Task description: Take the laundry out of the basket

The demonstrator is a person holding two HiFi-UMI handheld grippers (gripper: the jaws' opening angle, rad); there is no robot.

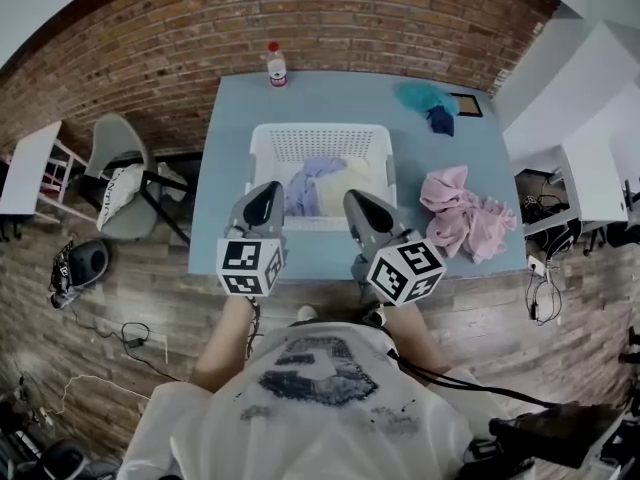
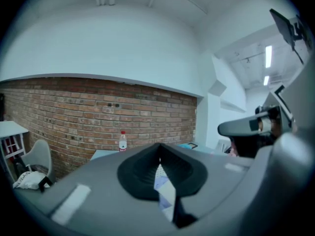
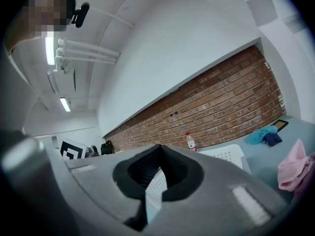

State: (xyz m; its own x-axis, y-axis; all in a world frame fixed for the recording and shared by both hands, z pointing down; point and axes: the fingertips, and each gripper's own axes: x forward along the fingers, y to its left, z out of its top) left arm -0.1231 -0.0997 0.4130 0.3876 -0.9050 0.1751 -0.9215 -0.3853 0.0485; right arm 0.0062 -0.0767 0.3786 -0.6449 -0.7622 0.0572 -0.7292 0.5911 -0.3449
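Left gripper (image 1: 268, 190) hung just short of the basket (image 1: 262, 148) near rim, jaws pressed together, nothing in them. Laundry (image 1: 318, 186), lavender and pale yellow, lay inside the basket. Right gripper (image 1: 354, 200) was the same: closed tight, empty. Pink garment (image 1: 465, 216) was out on the table (image 1: 230, 238). Risk: going in with closed jaws would only shove cloth down, and a grab near the wall could snag and drag the basket.

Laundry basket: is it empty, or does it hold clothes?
Holds clothes: a lilac garment and a pale yellow garment lie inside the white basket.

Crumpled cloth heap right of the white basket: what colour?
The crumpled cloth heap is pink; head view shows it best.
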